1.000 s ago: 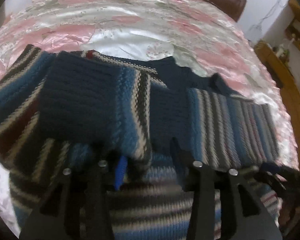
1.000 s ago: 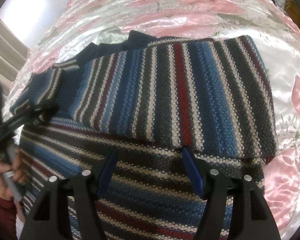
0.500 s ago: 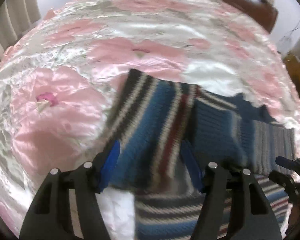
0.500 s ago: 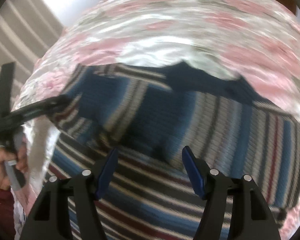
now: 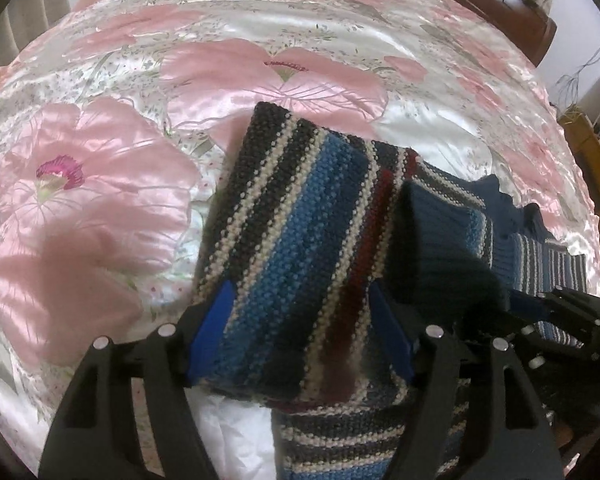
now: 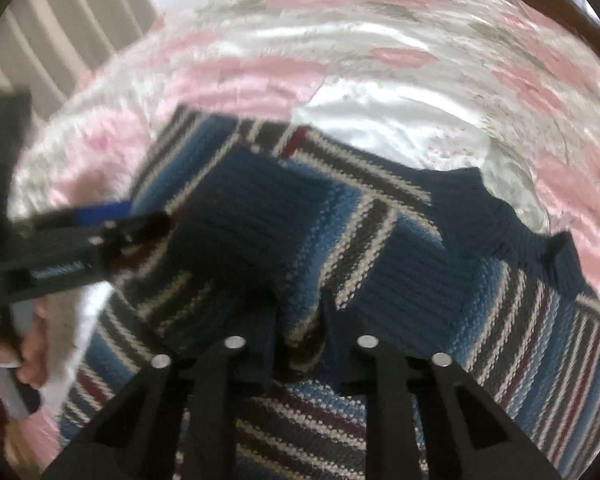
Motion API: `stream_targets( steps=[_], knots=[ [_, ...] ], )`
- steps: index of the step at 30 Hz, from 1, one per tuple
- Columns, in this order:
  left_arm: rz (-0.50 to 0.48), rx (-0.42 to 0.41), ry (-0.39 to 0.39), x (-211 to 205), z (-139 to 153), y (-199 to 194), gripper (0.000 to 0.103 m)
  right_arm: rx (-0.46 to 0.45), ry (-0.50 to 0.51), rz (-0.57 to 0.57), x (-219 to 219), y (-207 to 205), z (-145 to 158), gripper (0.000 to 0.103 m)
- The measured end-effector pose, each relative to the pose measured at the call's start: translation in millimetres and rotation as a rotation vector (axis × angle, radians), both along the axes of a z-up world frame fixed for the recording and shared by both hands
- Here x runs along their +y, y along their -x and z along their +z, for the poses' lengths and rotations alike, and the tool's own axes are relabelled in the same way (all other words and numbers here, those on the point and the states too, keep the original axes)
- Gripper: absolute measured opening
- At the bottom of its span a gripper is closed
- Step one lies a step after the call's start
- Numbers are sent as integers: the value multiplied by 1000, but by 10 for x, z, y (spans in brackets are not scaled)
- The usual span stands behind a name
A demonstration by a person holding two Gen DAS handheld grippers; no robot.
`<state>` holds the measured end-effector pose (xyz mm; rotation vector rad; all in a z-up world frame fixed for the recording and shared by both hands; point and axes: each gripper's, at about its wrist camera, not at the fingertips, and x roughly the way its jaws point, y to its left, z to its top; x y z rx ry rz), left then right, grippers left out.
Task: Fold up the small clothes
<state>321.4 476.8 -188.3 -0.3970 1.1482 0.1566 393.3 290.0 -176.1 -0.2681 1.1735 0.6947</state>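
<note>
Showing left wrist view: striped knit sweater point(image 5: 300, 248) centre frame on floral bed point(image 5: 100, 184), left gripper point(image 5: 300, 344) fingers wide around its folded sleeve. Right wrist view: right gripper point(image 6: 300, 344) fingers closed on a sweater fold, lower centre; blurred.

No legible text, label or number anywhere
</note>
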Motion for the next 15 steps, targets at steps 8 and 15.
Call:
stream_targets(
  steps=[8,15],
  knots=[
    [12,-67,39,-150,215,205,73,135,-270,-253,-1354,-44,-16,27],
    [-18,-73,-11,-318,271,211,74,247,-367,-347,-1975,-163,-230,63]
  ],
)
